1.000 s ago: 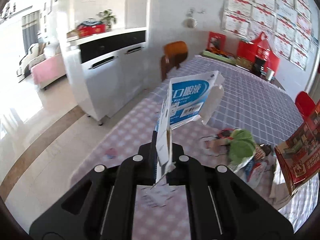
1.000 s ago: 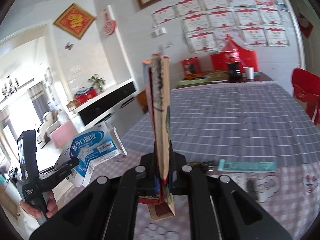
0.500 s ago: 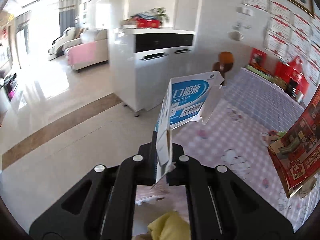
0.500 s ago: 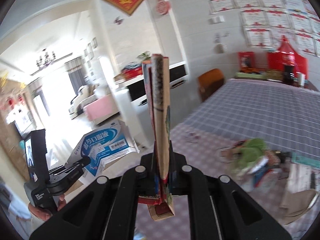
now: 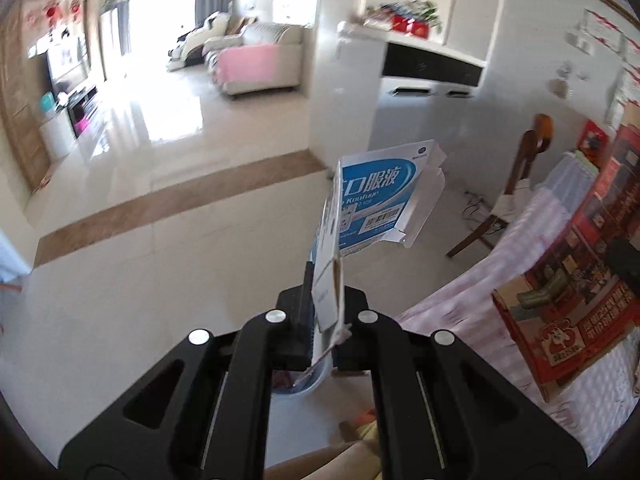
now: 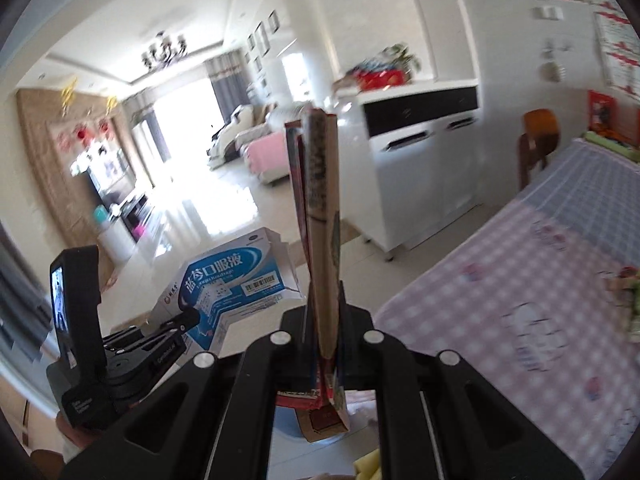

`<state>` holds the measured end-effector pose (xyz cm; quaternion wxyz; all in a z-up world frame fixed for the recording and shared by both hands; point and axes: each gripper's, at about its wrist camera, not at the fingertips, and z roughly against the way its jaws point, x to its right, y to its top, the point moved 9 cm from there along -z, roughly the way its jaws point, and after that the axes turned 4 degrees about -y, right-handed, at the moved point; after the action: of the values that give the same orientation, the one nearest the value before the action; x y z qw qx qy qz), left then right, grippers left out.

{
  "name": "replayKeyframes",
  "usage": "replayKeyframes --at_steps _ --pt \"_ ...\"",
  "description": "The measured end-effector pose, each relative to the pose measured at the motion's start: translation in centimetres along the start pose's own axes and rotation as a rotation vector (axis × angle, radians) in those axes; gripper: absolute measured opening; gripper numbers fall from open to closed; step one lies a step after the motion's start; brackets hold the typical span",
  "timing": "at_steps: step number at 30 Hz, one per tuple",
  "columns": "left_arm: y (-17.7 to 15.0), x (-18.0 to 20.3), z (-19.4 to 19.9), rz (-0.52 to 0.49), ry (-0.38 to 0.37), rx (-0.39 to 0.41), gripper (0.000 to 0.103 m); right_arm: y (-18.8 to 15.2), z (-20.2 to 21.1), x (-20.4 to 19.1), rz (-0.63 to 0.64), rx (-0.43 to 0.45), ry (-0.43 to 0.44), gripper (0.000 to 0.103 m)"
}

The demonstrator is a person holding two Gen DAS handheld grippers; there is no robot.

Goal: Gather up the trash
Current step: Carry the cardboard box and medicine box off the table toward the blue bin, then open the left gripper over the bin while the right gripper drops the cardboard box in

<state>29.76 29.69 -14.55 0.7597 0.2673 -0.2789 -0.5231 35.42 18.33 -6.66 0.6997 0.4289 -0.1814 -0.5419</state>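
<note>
left tongs (image 5: 326,316) pinching blue box (image 5: 376,204), flattened, held over floor (image 5: 160,240) off the desk (image 5: 532,248) edge | right tongs (image 6: 324,332) pinching red carton (image 6: 318,216) edge-on, upright | blue bin rim (image 5: 316,380) partly visible below left tongs

Bright daylight floods in, glaring off the floor (image 5: 160,128); motion blur, fisheye-bent edges.
</note>
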Motion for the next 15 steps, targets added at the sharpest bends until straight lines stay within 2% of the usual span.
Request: replayKeyframes --at_steps 5,11,12,14,15 --pt "-2.7 -3.5 -1.8 0.039 0.047 -0.074 0.006 -2.6 -4.2 -2.9 0.032 -0.099 0.036 0.007" --pt "-5.4 -5.6 -4.1 0.061 0.06 -0.162 0.007 -5.8 -8.9 -5.0 0.063 -0.216 0.043 0.007" --pt "-5.9 -6.0 -4.7 0.064 0.064 -0.182 0.012 -6.2 -9.5 -5.1 0.067 -0.228 0.043 0.007" --pt "-6.7 -7.0 -5.6 0.069 0.076 -0.204 0.055 -6.9 -10.5 -5.3 0.072 -0.255 0.037 0.007" --pt "-7.1 -7.9 -6.0 0.091 0.095 -0.214 0.088 -7.1 -10.7 -5.3 0.072 -0.262 0.036 0.007"
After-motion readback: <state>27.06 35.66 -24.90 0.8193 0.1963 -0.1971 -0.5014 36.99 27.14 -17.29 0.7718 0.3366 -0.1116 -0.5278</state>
